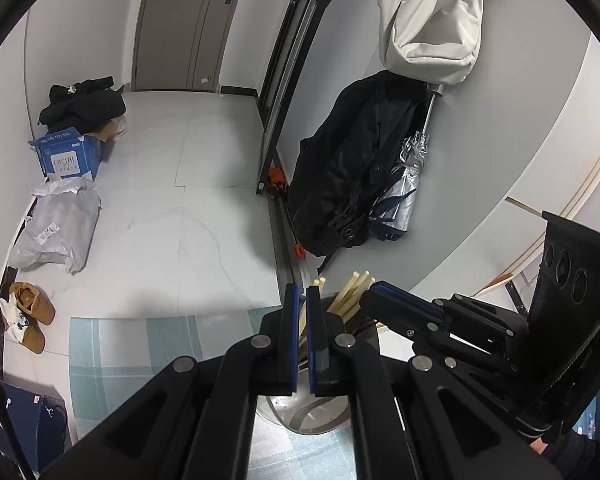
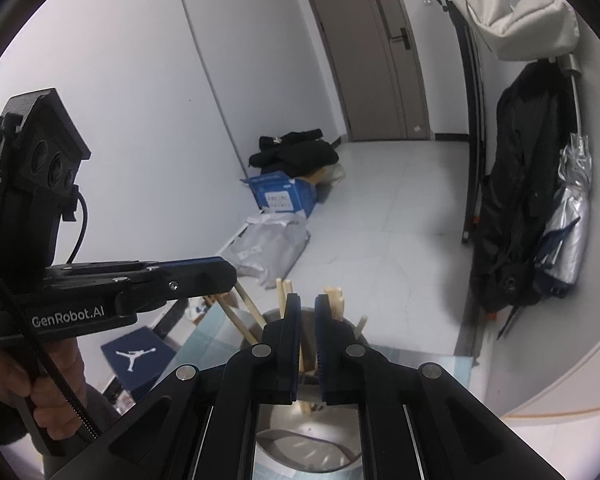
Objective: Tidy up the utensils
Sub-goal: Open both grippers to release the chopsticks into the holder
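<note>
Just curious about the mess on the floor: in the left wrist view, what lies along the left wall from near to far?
Brown shoes → grey plastic bag → blue box → black clothes.

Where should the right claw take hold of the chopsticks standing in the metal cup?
Probably the upper ends of the chopsticks, coming from above. They lean upright out of the metal cup, whose wall hides their lower parts; only the tops stand free. The right claw is already over them.
</note>
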Demonstrator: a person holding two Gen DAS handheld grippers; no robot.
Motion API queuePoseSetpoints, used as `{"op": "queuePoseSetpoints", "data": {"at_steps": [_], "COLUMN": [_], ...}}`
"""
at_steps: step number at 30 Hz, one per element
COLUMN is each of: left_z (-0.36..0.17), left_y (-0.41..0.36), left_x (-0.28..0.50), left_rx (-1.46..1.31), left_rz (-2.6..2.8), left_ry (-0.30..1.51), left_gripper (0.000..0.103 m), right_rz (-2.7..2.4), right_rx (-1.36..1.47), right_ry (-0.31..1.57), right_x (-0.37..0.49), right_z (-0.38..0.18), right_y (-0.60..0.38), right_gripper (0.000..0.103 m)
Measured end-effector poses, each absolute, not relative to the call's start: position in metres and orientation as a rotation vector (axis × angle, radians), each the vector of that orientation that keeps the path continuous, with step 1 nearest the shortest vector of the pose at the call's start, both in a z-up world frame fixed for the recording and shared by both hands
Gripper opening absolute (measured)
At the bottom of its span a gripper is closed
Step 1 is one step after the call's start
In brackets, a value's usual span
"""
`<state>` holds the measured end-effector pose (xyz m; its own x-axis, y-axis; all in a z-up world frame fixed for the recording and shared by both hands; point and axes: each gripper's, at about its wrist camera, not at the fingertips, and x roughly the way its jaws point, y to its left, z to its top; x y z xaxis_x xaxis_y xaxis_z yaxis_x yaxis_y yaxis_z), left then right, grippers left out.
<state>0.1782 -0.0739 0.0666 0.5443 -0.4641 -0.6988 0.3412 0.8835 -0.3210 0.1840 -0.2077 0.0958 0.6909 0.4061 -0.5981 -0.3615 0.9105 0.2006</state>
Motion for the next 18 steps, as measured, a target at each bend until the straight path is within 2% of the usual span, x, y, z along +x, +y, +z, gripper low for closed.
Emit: {"op": "queuePoseSetpoints", "data": {"at_steps": [6,8,10,15,17,18], "left_z": [0.068,0.069,0.07,0.073,0.077,0.079], "left_y": [-0.07,-0.072,-0.072,-0.07,-0.07,-0.069], "left_x": [0.175,0.173,0.17,0.163,0.158,0.156], "left_rx": [-0.17,-0.151,-0.151,-0.16,-0.145,-0.143], "left_rz": [-0.465,-0.445,-0.435,-0.418,-0.405,-0.4], "left_ry": [0.868,0.854,0.845,0.817,0.799,0.792], "left_gripper": [0.0,0.01,0.03,0.032,0.037,0.044], "right_rz": [0.402,0.391,0.376,0.338,0.326,0.32], "right_rx": [0.076,0.078,0.08,0.092,0.096,0.097], "right_ry": [0.66,0.652,0.645,0.622,0.616,0.609], "right_x": [0.171,0.164,0.159,0.144,0.139,0.135], "right_z": [0.104,0.107,0.109,0.116,0.119,0.121], "right_y": [-0.216,-0.22,-0.223,-0.231,-0.234,-0.235], "right_gripper": [0.01,0.015,0.02,0.03,0.032,0.033]}}
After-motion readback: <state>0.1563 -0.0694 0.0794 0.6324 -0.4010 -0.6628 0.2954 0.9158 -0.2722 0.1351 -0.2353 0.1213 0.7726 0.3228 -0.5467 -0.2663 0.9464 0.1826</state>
